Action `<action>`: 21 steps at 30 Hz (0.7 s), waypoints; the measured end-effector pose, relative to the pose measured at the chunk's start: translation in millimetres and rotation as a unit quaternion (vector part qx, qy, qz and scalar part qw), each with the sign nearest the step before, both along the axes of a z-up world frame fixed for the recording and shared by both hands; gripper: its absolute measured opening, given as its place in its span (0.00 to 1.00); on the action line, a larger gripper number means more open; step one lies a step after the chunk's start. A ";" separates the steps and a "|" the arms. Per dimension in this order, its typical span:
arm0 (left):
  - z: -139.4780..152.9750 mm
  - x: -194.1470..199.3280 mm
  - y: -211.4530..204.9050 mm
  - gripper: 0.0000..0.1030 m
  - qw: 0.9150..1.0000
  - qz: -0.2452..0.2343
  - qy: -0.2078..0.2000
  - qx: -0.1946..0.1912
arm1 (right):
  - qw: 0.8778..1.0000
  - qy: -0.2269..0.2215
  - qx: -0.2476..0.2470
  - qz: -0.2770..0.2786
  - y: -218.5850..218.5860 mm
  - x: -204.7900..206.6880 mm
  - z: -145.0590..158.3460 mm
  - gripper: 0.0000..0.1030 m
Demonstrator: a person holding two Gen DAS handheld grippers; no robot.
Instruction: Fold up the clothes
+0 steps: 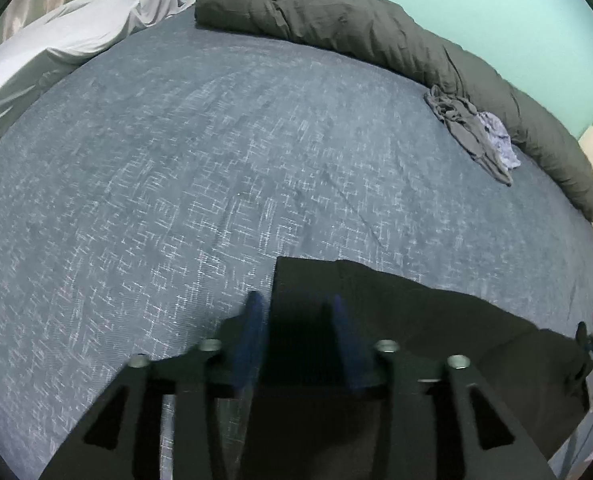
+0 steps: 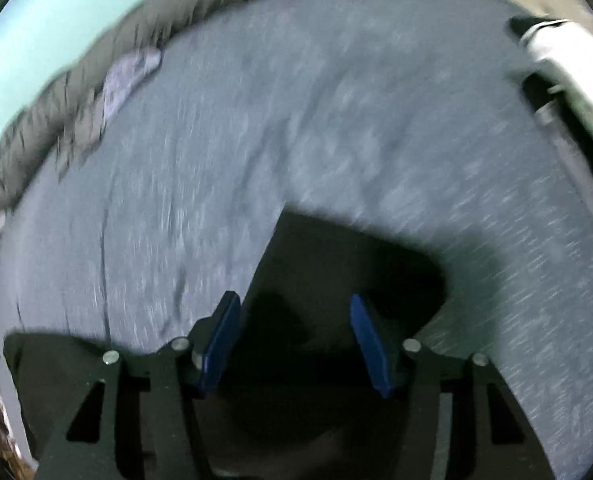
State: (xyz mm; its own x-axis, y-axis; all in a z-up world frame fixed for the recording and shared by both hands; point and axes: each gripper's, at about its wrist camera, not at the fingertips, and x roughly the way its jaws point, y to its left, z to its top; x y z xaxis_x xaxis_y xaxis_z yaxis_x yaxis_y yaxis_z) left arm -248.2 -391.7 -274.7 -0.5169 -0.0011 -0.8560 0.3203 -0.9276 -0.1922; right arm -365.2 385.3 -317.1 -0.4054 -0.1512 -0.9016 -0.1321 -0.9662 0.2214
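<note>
Left hand-held gripper [image 1: 296, 320]: jaws stand apart at a moderate width, blue pads clear of the cloth, nothing pinched between them. It points steeply down over one corner of the black garment [image 1: 416, 320].

Right hand-held gripper [image 2: 296, 320]: jaws likewise parted, somewhat wider, with no cloth clamped. The black garment [image 2: 336, 260] lies below and between the pads. This view is blurred, so whether the pads touch the cloth cannot be told.

Black garment: lies flat on the bed [image 1: 176, 160], at its near edge, under both grippers. One straight edge and a square corner show in the left wrist view; a rounded corner shows in the right wrist view.

Bed: covered with a blue-grey sheet with a pale flecked weave.

Other items: a rolled dark grey duvet [image 1: 336, 12] runs along the far edge against a pale green wall [image 1: 476, 8]. A small crumpled pile of clothes [image 1: 476, 132], grey and lilac, rests just beside the duvet, well apart from the black garment. A white pillow [image 1: 76, 28] sits at the far left corner.
</note>
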 end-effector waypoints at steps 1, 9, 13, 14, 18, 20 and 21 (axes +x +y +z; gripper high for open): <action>-2.2 -0.3 -0.7 0.51 1.000 0.002 -0.002 0.000 | 1.000 0.005 0.012 -0.014 8.7 -1.2 3.4 0.57; -27.4 -5.4 -1.1 0.59 0.999 0.006 -0.021 0.023 | 0.997 -0.042 -0.037 -0.062 53.7 -6.2 -28.1 0.57; -33.9 -7.6 4.6 0.55 0.999 -0.007 -0.023 0.032 | 0.997 -0.016 -0.057 -0.042 45.6 -4.7 -31.2 0.43; -35.0 -8.2 6.6 0.48 0.999 -0.010 -0.024 0.030 | 0.997 -0.014 -0.060 -0.039 43.9 -4.8 -31.9 0.37; -37.0 -9.9 12.9 0.15 0.999 -0.020 -0.027 0.010 | 0.999 0.011 -0.045 -0.021 35.6 -5.1 -24.3 0.14; -34.1 -8.5 12.9 0.07 1.000 -0.021 -0.020 0.007 | 0.999 0.030 -0.033 -0.020 31.1 -3.6 -13.7 0.11; -30.8 -7.2 12.4 0.06 1.000 -0.020 -0.014 0.006 | 0.999 0.040 -0.028 -0.019 28.8 -2.9 -8.3 0.11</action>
